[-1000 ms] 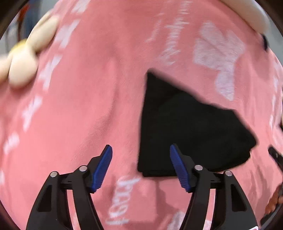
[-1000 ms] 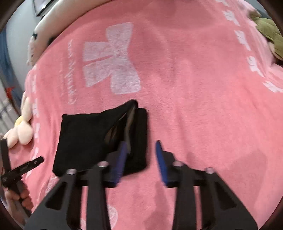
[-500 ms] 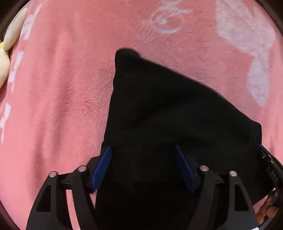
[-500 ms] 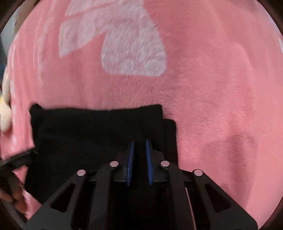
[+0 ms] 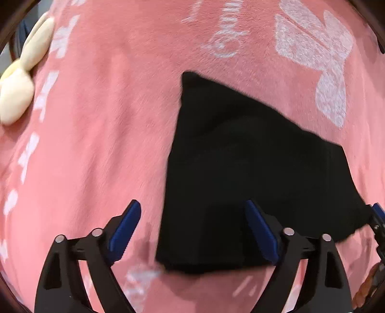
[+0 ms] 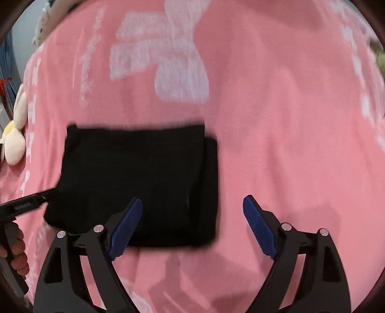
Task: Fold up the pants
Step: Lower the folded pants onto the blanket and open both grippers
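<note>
The black pants [image 5: 252, 173] lie folded into a compact rectangle on the pink blanket [image 5: 96, 134]; they also show in the right wrist view [image 6: 137, 183]. My left gripper [image 5: 192, 228] is open and empty, hovering over the pants' near left corner. My right gripper [image 6: 192, 221] is open and empty, above the pants' near right edge. The left gripper's tip [image 6: 24, 204] shows at the pants' left side in the right wrist view.
A cream plush toy [image 5: 19, 89] lies at the blanket's left edge, also seen in the right wrist view [image 6: 14, 137]. The blanket carries white bow prints [image 6: 163, 60]. A white pillow [image 6: 45, 21] sits at the far left corner.
Both grippers have pulled back and up from the pants. My right gripper, shut on the fabric half a second ago, has opened and let go. The pants now lie flat.
</note>
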`<state>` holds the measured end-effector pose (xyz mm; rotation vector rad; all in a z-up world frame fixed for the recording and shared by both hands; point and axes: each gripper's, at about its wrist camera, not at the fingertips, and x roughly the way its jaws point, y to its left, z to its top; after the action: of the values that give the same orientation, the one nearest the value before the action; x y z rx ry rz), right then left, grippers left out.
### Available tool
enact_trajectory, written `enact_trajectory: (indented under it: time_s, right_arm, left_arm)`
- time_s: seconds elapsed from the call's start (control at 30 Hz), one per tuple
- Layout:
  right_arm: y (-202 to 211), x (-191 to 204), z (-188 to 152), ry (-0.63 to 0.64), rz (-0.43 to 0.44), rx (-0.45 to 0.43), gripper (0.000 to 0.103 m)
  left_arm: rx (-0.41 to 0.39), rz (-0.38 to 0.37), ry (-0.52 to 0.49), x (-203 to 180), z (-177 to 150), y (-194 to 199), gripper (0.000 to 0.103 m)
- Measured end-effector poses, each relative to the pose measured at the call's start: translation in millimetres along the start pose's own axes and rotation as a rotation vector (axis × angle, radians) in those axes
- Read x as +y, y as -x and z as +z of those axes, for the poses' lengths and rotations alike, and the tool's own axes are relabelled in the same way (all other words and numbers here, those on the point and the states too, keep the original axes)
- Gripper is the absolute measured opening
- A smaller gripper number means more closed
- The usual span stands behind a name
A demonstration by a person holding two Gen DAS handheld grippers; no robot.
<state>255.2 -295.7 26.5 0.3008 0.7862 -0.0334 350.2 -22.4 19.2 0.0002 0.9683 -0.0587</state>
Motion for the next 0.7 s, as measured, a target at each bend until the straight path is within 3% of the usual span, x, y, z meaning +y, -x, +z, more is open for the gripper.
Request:
enact_trajectory:
  time_s: [0.07,0.1,0.13,0.17,0.23,0.27,0.33,0.37,0.4,0.43,0.5,0.53,0.57,0.63,0.7]
  right_arm:
    - [-16.9,-5.4,-6.2,-0.042,0.038,0.061,0.062]
    - [-25.1,-6.8,-8.5,-0.069,0.112,0.076,0.047]
    - [-26.6,-6.0,-6.4,-0.09,0.116,0.073,0.035]
    - [-23.6,-2.3,-2.7,-0.081,0.115,0.07,0.033]
    - [-4.0,11.2,10.4,-0.034,0.119,0.021,0.031]
    - [8.5,15.4,15.0,-0.012,0.129,-0.014,0.031]
    - [6.4,8.6,12.1,-0.024,0.128,-0.014,0.037]
    - [-10.2,2.7,5.1,-0.02,0.092,0.03,0.04]
    - [-24.1,-2.5,-1.6,-0.022,0.06,0.077,0.049]
    - [-23.4,-11.1,-8.9,-0.068,0.079,0.058,0.048]
    - [-0.1,-12.6,-9.2,-0.12,0.099,0.012,0.037]
    - [17.4,-5.2,-5.8,-0.097,0.078,-0.041,0.02]
    - [29.2,2.9,-2.4,-0.07,0.082,-0.074,0.013]
    - [40.0,22.6,8.1,-0.007,0.096,-0.103,0.009]
    - [24.2,36.9,14.4,0.066,0.081,-0.08,0.008]
  left_arm:
    - [0.042,-0.051,0.081,14.7,-11.6,-8.6,0.086]
    - [0.067,-0.089,0.115,19.5,-15.2,-17.1,0.082]
    - [0.083,-0.118,0.137,21.8,-16.1,-23.8,0.075]
    - [0.095,-0.165,0.159,23.6,-16.9,-30.4,0.065]
    - [0.068,-0.193,0.152,19.9,-12.6,-17.1,0.034]
    - [0.054,-0.206,0.143,19.0,-10.2,-8.1,0.026]
    - [0.02,-0.221,0.143,20.8,-8.9,9.3,0.027]
    - [0.025,-0.19,0.137,19.1,-9.1,8.7,0.036]
    - [0.044,-0.15,0.117,16.6,-10.9,-0.3,0.044]
    - [0.07,-0.121,0.097,13.0,-14.0,-9.7,0.048]
    - [0.075,-0.106,0.105,12.3,-24.1,-11.7,0.052]
    - [0.054,-0.097,0.102,11.5,-25.7,-0.8,0.052]
    - [0.033,-0.084,0.091,8.8,-26.0,9.0,0.052]
    - [-0.03,-0.052,0.058,-0.2,-23.6,24.6,0.055]
    - [-0.067,-0.002,0.01,-10.7,-20.8,29.1,0.062]
